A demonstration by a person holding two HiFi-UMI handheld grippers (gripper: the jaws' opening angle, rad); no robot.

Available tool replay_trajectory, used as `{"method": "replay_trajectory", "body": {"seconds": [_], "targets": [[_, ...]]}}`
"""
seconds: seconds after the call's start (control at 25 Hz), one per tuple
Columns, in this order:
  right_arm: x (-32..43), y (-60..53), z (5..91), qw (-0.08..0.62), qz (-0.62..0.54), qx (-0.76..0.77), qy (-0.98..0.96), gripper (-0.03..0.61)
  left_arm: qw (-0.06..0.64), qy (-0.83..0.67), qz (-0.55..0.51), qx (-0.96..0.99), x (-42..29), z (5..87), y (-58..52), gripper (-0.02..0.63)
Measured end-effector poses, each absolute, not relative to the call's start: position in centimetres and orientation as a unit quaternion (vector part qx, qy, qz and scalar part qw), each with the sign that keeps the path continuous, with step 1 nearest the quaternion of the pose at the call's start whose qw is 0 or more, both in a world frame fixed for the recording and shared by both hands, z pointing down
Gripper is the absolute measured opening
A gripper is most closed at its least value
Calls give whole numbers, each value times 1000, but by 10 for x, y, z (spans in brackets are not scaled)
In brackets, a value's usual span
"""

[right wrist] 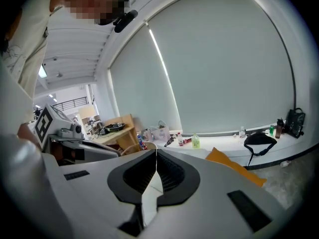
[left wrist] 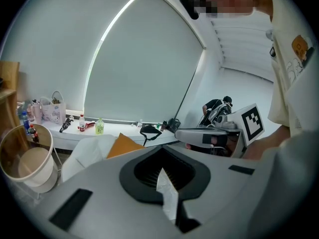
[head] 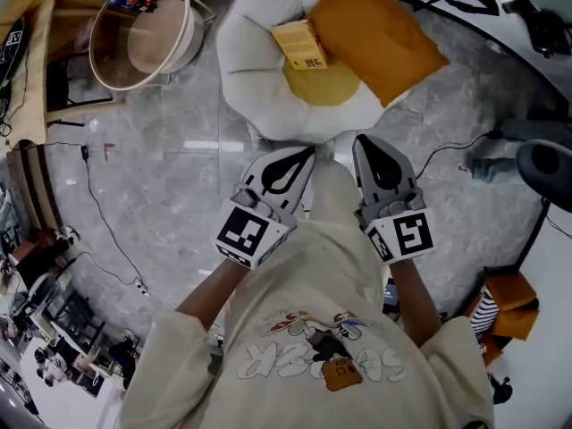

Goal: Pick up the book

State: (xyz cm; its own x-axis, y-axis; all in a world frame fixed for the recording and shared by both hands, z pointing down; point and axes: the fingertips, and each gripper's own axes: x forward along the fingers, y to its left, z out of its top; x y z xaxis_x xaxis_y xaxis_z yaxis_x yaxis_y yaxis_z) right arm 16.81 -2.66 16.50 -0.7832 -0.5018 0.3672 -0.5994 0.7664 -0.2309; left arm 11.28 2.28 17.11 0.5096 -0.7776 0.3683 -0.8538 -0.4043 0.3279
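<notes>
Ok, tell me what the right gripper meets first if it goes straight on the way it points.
Probably the near rim of the white egg-shaped cushion, just ahead of the shut right gripper; the orange pillow lies beyond it. Depth is unclear from above.

Ahead of our left gripper (head: pixel 307 153) and right gripper (head: pixel 363 140) we find open air up to the white seat (head: pixel 246 56), whose bare left side leaves room beside the book (head: pixel 300 45), while the orange cushion (head: pixel 375 29) crowds the book's right edge.
</notes>
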Motion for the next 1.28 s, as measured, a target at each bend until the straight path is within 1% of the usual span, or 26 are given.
{"method": "replay_trajectory", "body": {"seconds": [0.24, 0.44, 0.56, 0.68, 0.84, 1.04, 1.28], "targets": [[128, -62, 204, 182, 154, 304, -922, 25, 248, -474, 79, 841, 71, 204, -12, -5], [100, -81, 258, 217, 163, 302, -914, 25, 248, -479, 92, 837, 27, 254, -43, -5], [84, -94, 285, 235, 157, 296, -912, 25, 264, -481, 96, 831, 8, 281, -61, -5], [72, -108, 307, 243, 155, 291, -913, 26, 254, -470, 101, 839, -1, 305, -73, -5], [54, -130, 337, 259, 149, 285, -911, 26, 260, -471, 95, 837, -15, 332, -86, -5], [41, -150, 378, 260, 150, 277, -913, 26, 252, -460, 107, 845, -8, 370, -92, -5], [28, -184, 424, 271, 149, 270, -912, 28, 275, -458, 101, 839, -10, 417, -114, -5]]}}
